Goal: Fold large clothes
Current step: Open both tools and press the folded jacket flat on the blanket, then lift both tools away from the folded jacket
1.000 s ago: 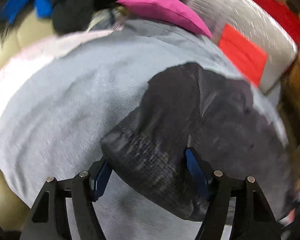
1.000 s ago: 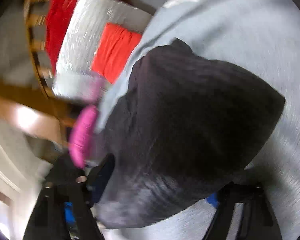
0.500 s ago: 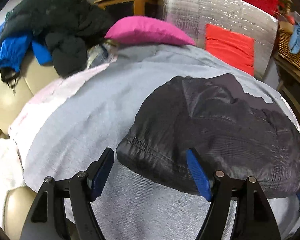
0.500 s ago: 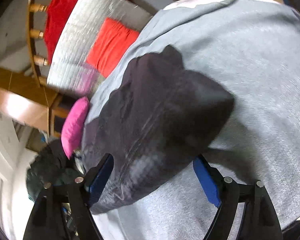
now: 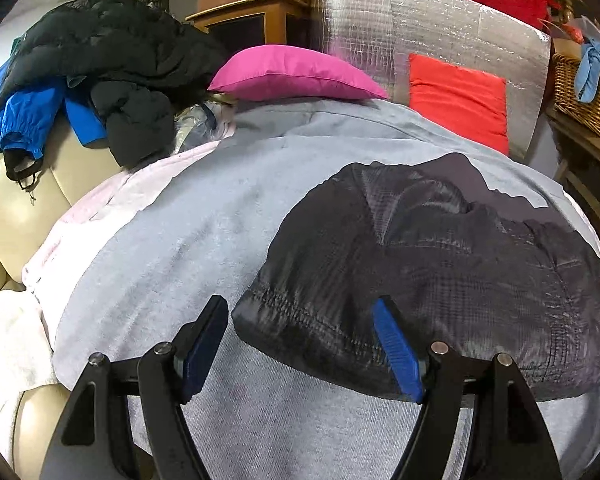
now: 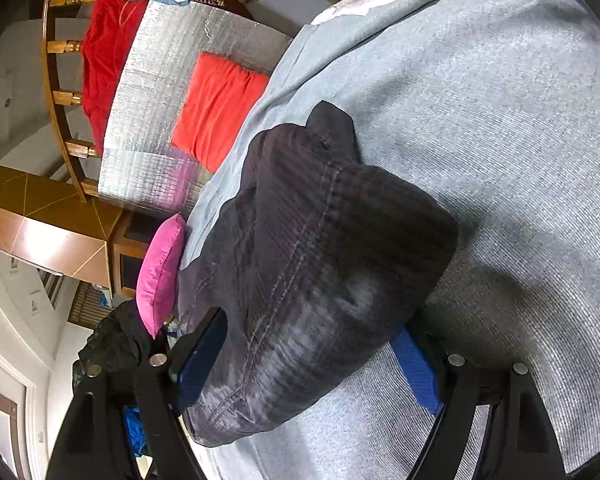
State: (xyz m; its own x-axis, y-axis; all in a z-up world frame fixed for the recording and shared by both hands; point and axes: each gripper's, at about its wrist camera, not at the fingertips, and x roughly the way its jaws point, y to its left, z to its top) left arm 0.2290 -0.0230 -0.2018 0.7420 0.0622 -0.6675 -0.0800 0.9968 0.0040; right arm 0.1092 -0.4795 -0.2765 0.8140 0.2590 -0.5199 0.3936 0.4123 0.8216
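Observation:
A folded dark grey-black garment (image 5: 440, 264) lies on a light grey sheet (image 5: 180, 248). It also shows in the right wrist view (image 6: 320, 272) on the same sheet (image 6: 500, 140). My left gripper (image 5: 300, 344) is open, its fingers wide apart at the garment's near left corner, which lies between them. My right gripper (image 6: 308, 364) is open, its blue pads on either side of the garment's near end. Neither gripper pinches the cloth.
A pink pillow (image 5: 292, 74), a red cushion (image 5: 456, 100) on a silver quilted mat (image 5: 420, 28), and a heap of black and blue jackets (image 5: 92, 72) lie behind the sheet. A wicker basket (image 5: 584, 92) stands at the right. A cream sofa (image 5: 16, 208) is at the left.
Both grippers have pulled back slightly from the garment, which now lies settled and flat on the sheet. The views have steadied after fast motion.

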